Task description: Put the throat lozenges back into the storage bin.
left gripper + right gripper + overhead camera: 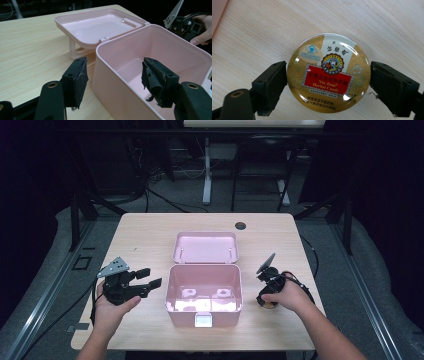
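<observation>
Nearest to the person, the right gripper (328, 82) points down over a round candy tin (329, 77) that lies flat on the wooden table (145, 227), to the right of the pink box (204, 290). Its jaws stand on both sides of the tin; one touches the edge, the other is just beside it. The left gripper (149, 279) is held left of the box with jaws spread and nothing between them. Behind the box its lid (205, 247) lies open.
</observation>
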A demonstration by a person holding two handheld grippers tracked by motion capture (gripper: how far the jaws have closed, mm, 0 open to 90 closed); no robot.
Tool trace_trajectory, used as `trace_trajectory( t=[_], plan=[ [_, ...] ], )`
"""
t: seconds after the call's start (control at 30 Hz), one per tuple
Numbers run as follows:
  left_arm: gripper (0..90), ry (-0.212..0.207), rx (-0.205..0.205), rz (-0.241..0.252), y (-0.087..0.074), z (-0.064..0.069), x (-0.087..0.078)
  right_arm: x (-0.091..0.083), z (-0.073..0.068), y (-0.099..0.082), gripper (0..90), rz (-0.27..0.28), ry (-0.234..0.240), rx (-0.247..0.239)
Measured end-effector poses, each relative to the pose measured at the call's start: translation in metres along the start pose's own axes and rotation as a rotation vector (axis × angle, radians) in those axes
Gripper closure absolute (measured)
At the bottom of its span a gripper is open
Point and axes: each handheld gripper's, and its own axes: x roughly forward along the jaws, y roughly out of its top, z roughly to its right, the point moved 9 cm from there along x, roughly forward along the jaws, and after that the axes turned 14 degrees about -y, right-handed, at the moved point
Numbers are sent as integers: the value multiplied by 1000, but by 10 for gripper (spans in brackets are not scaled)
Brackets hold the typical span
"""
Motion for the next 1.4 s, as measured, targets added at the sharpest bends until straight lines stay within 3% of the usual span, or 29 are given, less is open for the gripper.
trace_trajectory(
  t=[1.0, 1.4],
  plan=[
    [372, -2, 1, -10, 0, 0, -2, 7, -2, -1, 192, -22, 3, -3],
    [372, -1, 0, 2, 0, 0, 0, 7, -4, -1, 196, -31, 2, -35]
  ],
)
